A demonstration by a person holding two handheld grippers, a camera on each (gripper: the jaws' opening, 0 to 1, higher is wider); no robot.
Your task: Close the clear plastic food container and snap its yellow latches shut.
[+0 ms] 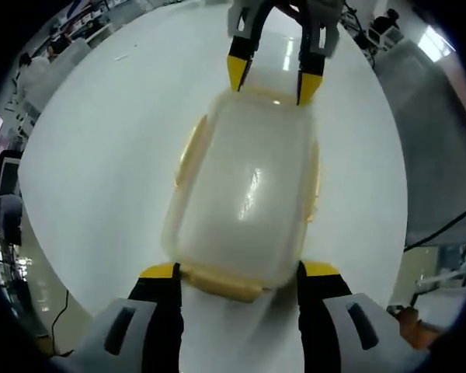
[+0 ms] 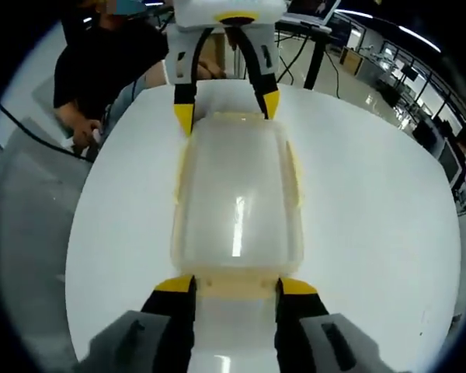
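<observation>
White and round, the surface [image 1: 101,171] carries one clear plastic container [image 1: 245,194] near its middle. The lid is on top of the container. Its long axis runs straight between the two grippers, one short end toward each, so in both views it stretches from near to far.

In the left gripper view the left gripper [image 1: 237,272] sits at the near short end, its two yellow-tipped jaws spread wide, one at each near corner, with the near yellow latch [image 1: 221,284] between them; whether the tips touch the container cannot be told. The right gripper [image 1: 276,78] comes in from the far side, its two jaws also spread wide at the far corners.

In the right gripper view the same arrangement is seen from the other end: the right gripper [image 2: 237,286] at the near short end with a yellow latch [image 2: 234,286] between its jaws, the left gripper [image 2: 227,105] at the far end.

Four yellow latches can be counted in the left gripper view: one at the near end, a thin yellow edge at the far end [image 1: 268,93], one on the left long side [image 1: 188,151] and one on the right long side [image 1: 314,190]. Whether any is snapped down cannot be told.

A person in a dark top [image 2: 101,66] sits beyond the far edge of the surface.
</observation>
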